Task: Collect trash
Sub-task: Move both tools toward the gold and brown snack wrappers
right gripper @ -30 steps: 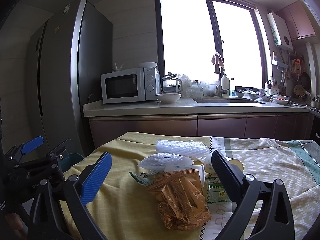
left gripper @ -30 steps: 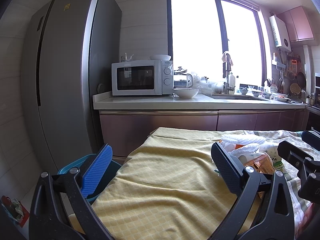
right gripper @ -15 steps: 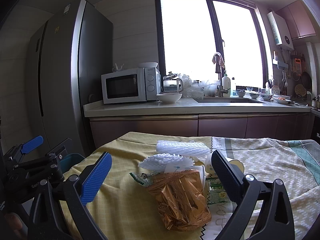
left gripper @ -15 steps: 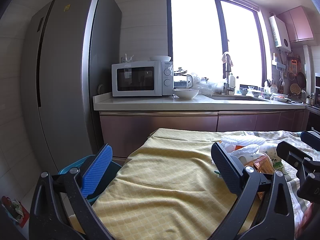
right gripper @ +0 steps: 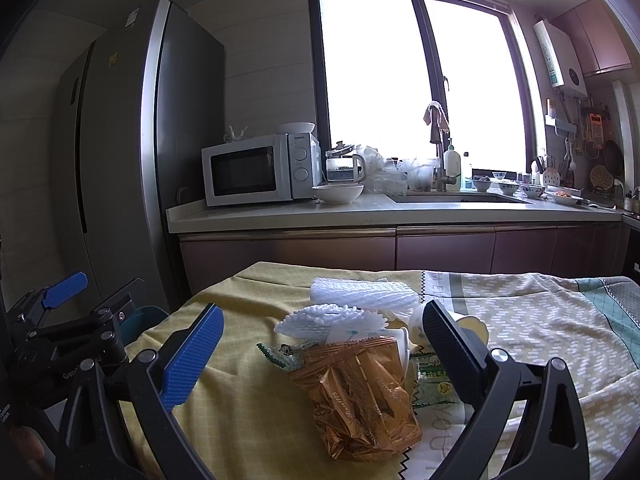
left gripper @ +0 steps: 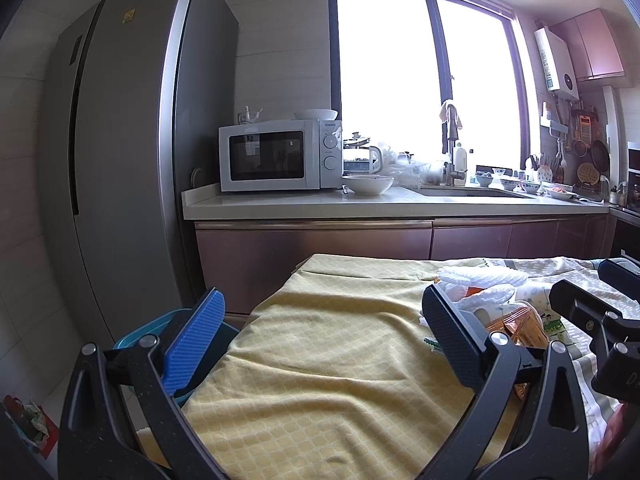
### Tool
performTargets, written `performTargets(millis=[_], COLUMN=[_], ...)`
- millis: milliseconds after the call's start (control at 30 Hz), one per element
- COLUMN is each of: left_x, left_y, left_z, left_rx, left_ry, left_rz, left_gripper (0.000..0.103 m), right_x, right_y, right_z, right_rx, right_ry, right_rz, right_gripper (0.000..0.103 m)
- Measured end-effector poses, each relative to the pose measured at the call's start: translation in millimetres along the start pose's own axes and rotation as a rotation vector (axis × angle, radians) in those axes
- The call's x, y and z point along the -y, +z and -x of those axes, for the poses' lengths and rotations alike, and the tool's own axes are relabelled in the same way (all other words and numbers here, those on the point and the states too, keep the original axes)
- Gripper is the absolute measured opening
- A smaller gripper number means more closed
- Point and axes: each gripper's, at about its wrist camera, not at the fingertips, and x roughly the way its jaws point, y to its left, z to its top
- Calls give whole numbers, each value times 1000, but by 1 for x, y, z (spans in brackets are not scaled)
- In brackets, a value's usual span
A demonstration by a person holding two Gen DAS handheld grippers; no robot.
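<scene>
almost nothing has shifted since a second ago, operator: your views show the same scene, with only a hair of drift in the left one. your left tool [left gripper: 322, 338] hovers spread wide with nothing between its fingers, over the bare yellow stretch of the cloth-covered surface [left gripper: 320, 364] near its left edge. past that edge, low beside the left finger, you can see the rim of a blue bin [left gripper: 168, 320]. your right tool [right gripper: 322, 342] is also released and empty, jaws wide, and it frames the trash pile at the middle of the surface [right gripper: 248, 408]. front of the pile: a crinkled gold foil wrapper [right gripper: 360, 388], lying right between your right fingers but touched by neither. just behind it a white foam net [right gripper: 332, 320] fans out, and a second white foam sleeve [right gripper: 364, 296] lies farther back toward the far edge. a green-printed wrapper [right gripper: 434, 384] peeks out beside the gold one, partly tucked under the right finger's line. in the left view the same gold foil wrapper [left gripper: 520, 326] sits off to the right, beside the other tool.
</scene>
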Motion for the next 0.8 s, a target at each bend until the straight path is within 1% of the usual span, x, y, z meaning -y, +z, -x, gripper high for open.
performTargets(millis=[133,267,500,567,600,633,667,733,767,800], left_x=[3,13,51,68,74,80,86,96,101,106], left_y=[-2,-8,-26,-34,-36,-39,-42,-47,-50,-52], left_z=[-6,-18,-45,-50,-54,-58,-63,-72,-77,-82], left_rx=[-30,-110,-249,-274,-293,-314,-337,-383,-404,-420], left_ry=[-33,-122,-389,-442,-469,-504,-540,-600,-631,-649], left_rz=[-6,-22,-80,-96,-100,-97,-93,-80,-78,-74], left_gripper=[97,97,97,94,90,86,86,78,76,74], right_x=[9,25,55,61,65,68,71,77,79,82], right_y=[-4,-9,-21,-24,-25,-27,-28,-29,-30,-31], right_z=[0,-3,-11,-13,-14,-15,-16,-18,-19,-20], right_rx=[-11,-41,-109,-126,-134,-141,-148,-162,-168,-173], right_ry=[-7,-31,-62,-66,-67,-66,-66,-67,-68,-68], right_rz=[-7,-28,-72,-83,-87,-92,-97,-108,-113,-117], right_gripper=[96,96,96,96,94,93,92,92,90,89])
